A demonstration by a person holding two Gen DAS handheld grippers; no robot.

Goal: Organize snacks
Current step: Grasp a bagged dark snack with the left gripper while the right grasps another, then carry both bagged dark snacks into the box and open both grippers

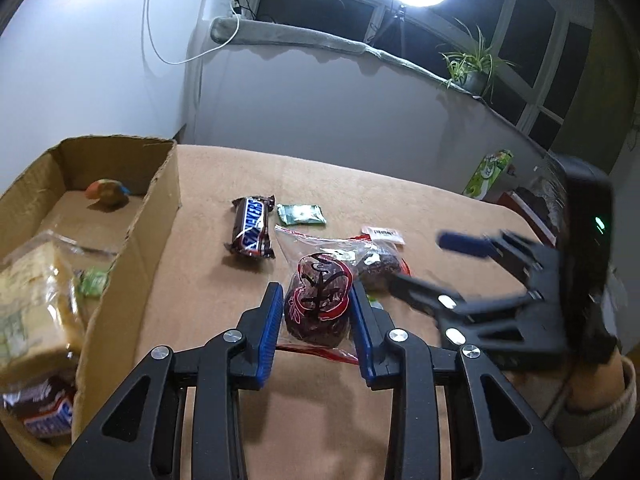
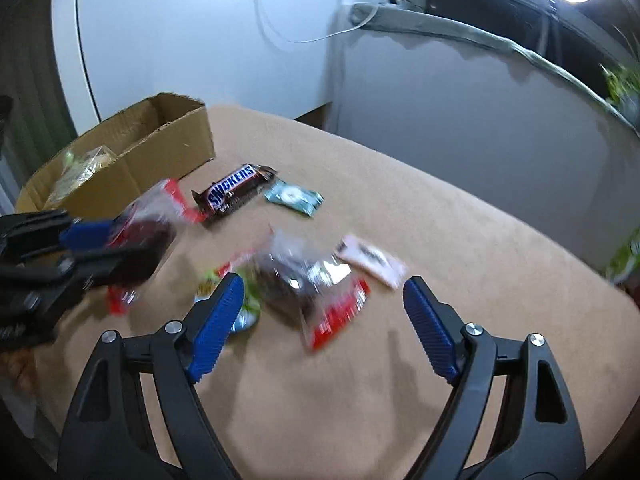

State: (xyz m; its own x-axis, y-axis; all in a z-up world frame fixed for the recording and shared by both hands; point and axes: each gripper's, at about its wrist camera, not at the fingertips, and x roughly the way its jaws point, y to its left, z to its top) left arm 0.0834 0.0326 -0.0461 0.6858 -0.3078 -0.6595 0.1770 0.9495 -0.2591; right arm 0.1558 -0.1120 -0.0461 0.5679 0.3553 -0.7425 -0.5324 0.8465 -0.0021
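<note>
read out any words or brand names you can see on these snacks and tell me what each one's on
"SNICKERS": on the brown bar lying on the table.
"SNICKERS", partly cut off and blurred: on the bar in the cardboard box.
Unreadable: the red-and-black mark on the dark cake in the left claw; white label; green packet.

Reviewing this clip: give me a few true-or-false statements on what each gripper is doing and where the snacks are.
1. The left gripper is shut on the clear red-printed dark pastry packet. True.
2. The right gripper holds a snack. False: its jaws are open, holding nothing.
3. A brown Snickers bar lies on the tan table. True.
4. The open brown cardboard box is empty. False: it holds snacks.
</note>
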